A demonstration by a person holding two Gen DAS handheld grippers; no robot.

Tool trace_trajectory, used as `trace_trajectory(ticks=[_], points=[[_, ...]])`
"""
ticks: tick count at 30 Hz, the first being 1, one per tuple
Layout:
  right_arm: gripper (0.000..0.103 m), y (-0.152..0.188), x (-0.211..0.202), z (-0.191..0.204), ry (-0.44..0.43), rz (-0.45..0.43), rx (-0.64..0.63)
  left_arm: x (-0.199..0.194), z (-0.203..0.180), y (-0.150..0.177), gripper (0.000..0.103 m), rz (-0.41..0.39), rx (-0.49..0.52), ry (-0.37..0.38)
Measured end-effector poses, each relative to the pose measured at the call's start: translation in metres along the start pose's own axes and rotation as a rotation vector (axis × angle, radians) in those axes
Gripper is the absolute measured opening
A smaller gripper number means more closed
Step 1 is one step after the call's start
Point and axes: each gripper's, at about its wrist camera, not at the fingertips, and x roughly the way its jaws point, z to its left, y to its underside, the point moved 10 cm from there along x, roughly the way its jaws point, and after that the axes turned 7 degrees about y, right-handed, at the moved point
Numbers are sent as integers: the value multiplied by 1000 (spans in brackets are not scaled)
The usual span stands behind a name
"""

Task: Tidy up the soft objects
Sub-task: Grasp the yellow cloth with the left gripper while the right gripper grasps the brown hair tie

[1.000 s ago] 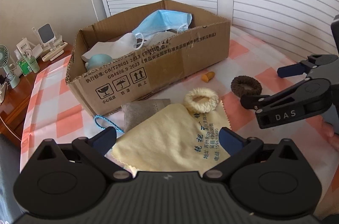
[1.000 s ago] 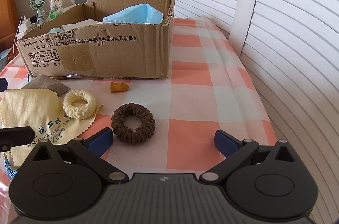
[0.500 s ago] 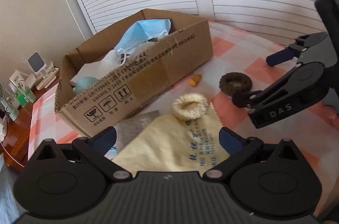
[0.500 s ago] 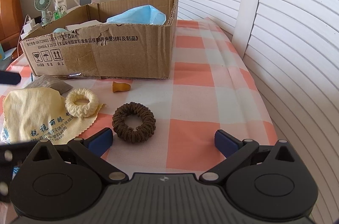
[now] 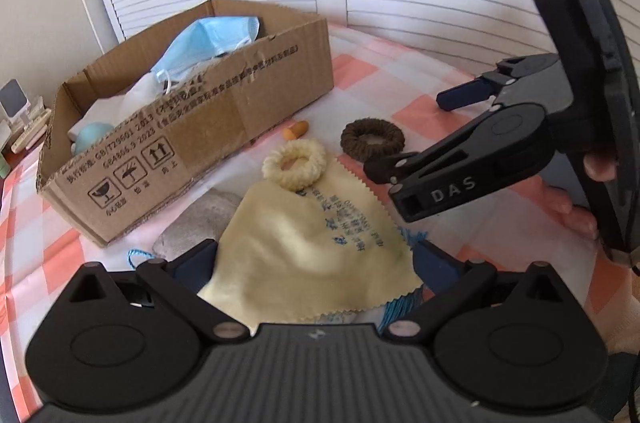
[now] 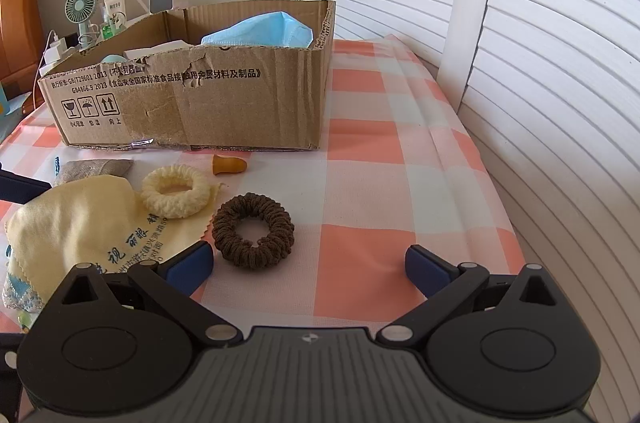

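Note:
A cardboard box (image 5: 208, 127) (image 6: 224, 103) holds a blue face mask (image 5: 204, 39) (image 6: 260, 31) and white items. In front of it lie a yellow cloth (image 5: 304, 235) (image 6: 80, 223), a cream scrunchie (image 5: 294, 163) (image 6: 176, 191), a brown scrunchie (image 5: 372, 139) (image 6: 252, 231), an orange earplug (image 5: 295, 131) (image 6: 230, 165) and a grey pouch (image 5: 200, 219) (image 6: 92, 169). My left gripper (image 5: 316, 263) is open, its fingers either side of the yellow cloth's near part. My right gripper (image 6: 308, 263) (image 5: 424, 135) is open and empty, just behind the brown scrunchie.
The table has a pink and white checked cloth (image 6: 380, 183). White louvred shutters (image 6: 540, 63) stand to the right and behind. A small fan (image 6: 82, 7) and bottles sit on a wooden side table far left. A blue cord (image 5: 138, 257) lies by the pouch.
My left gripper has moved forward and down over the yellow cloth, which now lies between its fingers. The right gripper has barely moved, edging slightly nearer the brown scrunchie.

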Motion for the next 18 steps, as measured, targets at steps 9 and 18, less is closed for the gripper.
trace_trajectory(ticks=[9, 18], points=[[103, 0, 0, 0, -1, -2, 1, -1, -9, 1, 87, -7, 46, 53], [103, -1, 0, 0, -1, -1, 1, 6, -13, 0, 31, -4, 27, 86]])
